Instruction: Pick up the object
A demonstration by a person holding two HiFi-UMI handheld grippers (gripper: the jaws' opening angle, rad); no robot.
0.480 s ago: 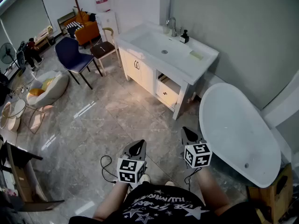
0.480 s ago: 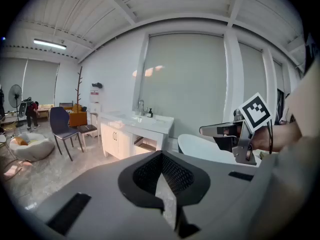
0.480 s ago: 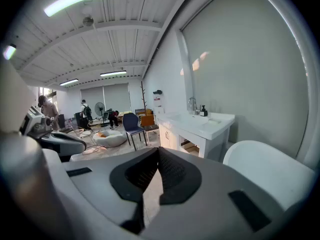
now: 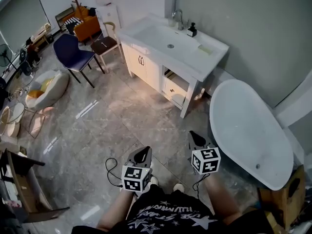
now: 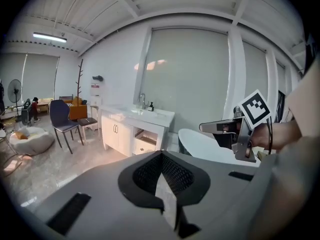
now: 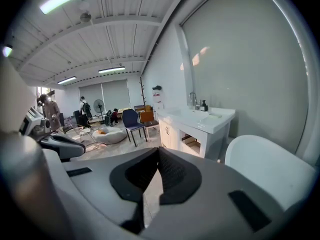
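My left gripper (image 4: 143, 154) and right gripper (image 4: 195, 139) are held side by side at waist height over the grey tiled floor, both pointing toward a white vanity (image 4: 146, 38). Each is shut with nothing between its jaws, as the left gripper view (image 5: 161, 176) and right gripper view (image 6: 157, 171) show. On the vanity top stand a black soap bottle (image 4: 192, 32) and a pale green block (image 4: 204, 49), both well out of reach. I cannot tell which object the task means.
A white bathtub (image 4: 248, 130) lies close on the right. The vanity has an open drawer (image 4: 175, 94). A blue chair (image 4: 73, 52), a brown chair (image 4: 105, 45) and a beanbag (image 4: 46, 89) stand at the left. A black cable (image 4: 112, 172) trails on the floor.
The room has slid slightly upward in the head view. Both grippers keep the same places and stay shut.
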